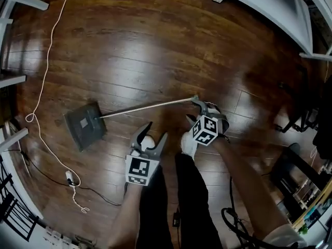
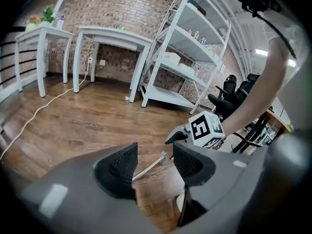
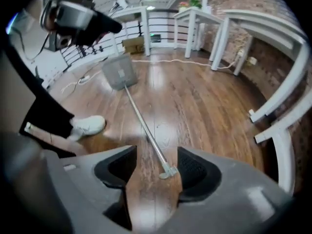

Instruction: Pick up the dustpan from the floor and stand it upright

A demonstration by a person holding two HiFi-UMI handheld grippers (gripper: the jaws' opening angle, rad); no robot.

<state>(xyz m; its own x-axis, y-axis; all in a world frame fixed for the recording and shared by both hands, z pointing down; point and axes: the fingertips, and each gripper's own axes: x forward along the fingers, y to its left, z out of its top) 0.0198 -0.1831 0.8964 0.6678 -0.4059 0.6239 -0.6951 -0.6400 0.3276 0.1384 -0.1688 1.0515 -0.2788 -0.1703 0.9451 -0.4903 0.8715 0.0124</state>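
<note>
The dustpan lies flat on the wooden floor: its dark grey pan (image 1: 84, 124) at the left, its thin metal handle (image 1: 150, 107) running right. My right gripper (image 1: 194, 110) hovers over the handle's end (image 1: 194, 98), pointing steeply down. In the right gripper view the jaws of the right gripper (image 3: 156, 162) stand apart, and the handle tip (image 3: 168, 172) shows in the gap near the right pad, untouched; the pan (image 3: 119, 72) is far off. My left gripper (image 1: 155, 130) hangs lower and to the left, open and empty. Between its jaws (image 2: 155, 160) I see the handle end (image 2: 161, 158) on the floor.
A white cable (image 1: 46, 71) snakes along the floor at the left, ending at a plug (image 1: 70, 178). White shelving (image 1: 270, 4) stands at the far right, black chairs (image 1: 295, 113) at the right edge. The person's legs and a white shoe (image 3: 87, 126) are close by.
</note>
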